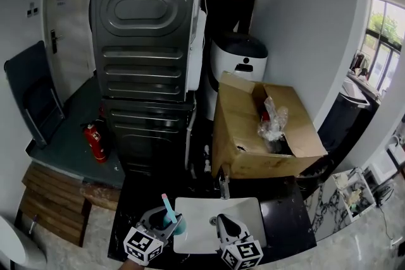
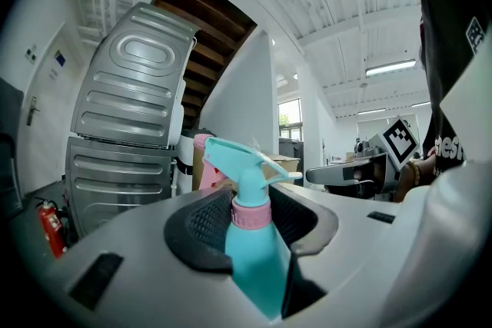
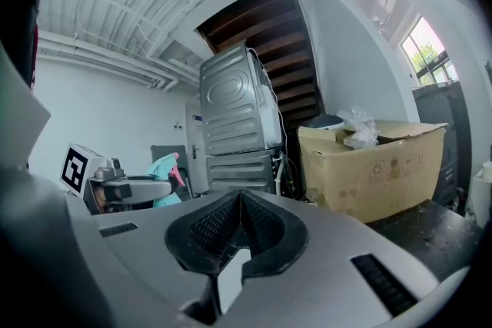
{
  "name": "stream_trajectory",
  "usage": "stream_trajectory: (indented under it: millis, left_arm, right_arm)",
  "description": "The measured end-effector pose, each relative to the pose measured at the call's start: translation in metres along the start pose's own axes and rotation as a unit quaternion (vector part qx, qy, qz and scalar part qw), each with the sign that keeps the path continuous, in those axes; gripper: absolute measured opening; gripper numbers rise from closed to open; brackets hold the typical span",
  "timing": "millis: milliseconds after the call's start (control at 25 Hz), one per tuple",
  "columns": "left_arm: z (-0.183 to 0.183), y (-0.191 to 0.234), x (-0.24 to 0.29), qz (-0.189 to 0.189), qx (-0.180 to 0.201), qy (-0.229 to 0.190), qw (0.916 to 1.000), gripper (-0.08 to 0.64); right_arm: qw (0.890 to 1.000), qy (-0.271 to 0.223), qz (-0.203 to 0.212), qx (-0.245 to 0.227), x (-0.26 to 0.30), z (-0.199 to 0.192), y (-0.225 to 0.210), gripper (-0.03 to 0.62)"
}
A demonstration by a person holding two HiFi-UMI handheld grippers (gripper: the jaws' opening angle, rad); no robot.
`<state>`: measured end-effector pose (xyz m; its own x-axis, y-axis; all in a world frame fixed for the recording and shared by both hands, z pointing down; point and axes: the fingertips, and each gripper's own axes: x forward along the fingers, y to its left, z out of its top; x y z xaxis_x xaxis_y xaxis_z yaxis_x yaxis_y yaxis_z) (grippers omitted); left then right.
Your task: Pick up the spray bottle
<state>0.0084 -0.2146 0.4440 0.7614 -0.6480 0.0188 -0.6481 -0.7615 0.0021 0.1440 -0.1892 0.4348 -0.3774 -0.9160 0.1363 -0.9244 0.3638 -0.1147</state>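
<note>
The spray bottle (image 2: 254, 261) is teal with a pink collar and a pink-tipped trigger head. It stands upright between the pads of my left gripper (image 2: 250, 220), which is shut on its body just below the collar. From the head view, the spray bottle (image 1: 171, 214) sticks up out of the left gripper (image 1: 162, 224) at the bottom, left of the white sink (image 1: 196, 234). My right gripper (image 1: 226, 226) hovers over the sink's right part. Its jaws meet with nothing between them in the right gripper view (image 3: 241, 205), where the spray bottle (image 3: 164, 168) shows at the left.
A stacked grey washer and dryer (image 1: 149, 54) rise behind the black counter (image 1: 288, 218). An open cardboard box (image 1: 253, 136) with plastic wrap sits right of them, behind the faucet (image 1: 224, 186). A red fire extinguisher (image 1: 95, 142) stands on the floor at left.
</note>
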Motion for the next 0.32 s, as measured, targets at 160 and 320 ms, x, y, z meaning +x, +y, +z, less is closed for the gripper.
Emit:
stream_trajectory:
  millis: [160, 320]
  left_arm:
    - [0.0011, 0.0004, 0.0012, 0.002, 0.001, -0.002, 1.0, 0.16]
    - [0.0014, 0.0019, 0.0043, 0.007, -0.001, -0.006, 1.0, 0.16]
  right_arm:
    - [1.0, -0.008, -0.002, 0.002, 0.0019, -0.0044, -0.0045, 0.037]
    - [1.0, -0.008, -0.002, -0.003, 0.0049, -0.0025, -0.0083, 0.038]
